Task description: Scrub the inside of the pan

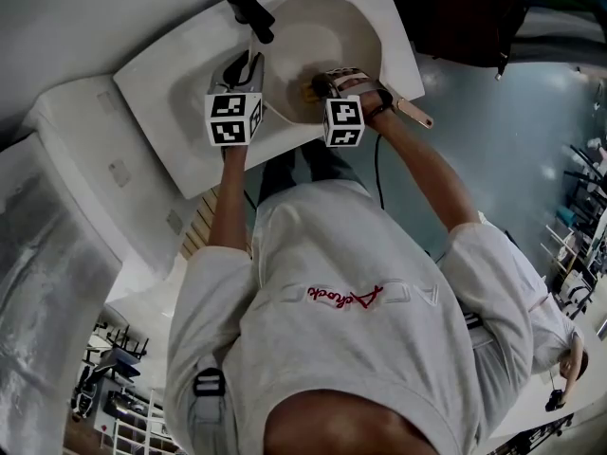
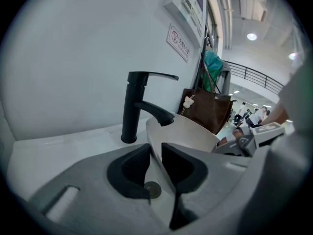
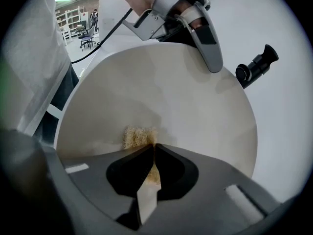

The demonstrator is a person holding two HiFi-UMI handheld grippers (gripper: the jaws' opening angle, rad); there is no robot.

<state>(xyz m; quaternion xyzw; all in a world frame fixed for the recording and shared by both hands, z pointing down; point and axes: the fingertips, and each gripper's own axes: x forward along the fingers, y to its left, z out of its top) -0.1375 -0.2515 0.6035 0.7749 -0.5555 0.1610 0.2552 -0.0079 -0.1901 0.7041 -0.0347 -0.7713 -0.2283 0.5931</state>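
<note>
Red script lettering (image 1: 343, 296) runs across the person's white shirt (image 1: 313, 245), upside down in the head view, and I can't make out the word. On the wall, a small sign (image 2: 178, 42) shows a red circle symbol with print beside it, too small to read

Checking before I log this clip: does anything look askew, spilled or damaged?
Nothing stands out. The pan tilts in the sink, but the left tongs clamp its rim and the right tongs press a scrub pad against its inside. No spill or damage shows.

White red-lettered T-shirt (image 1: 360, 349); grey left gripper (image 2: 155, 151), right gripper (image 3: 152, 148).
</note>
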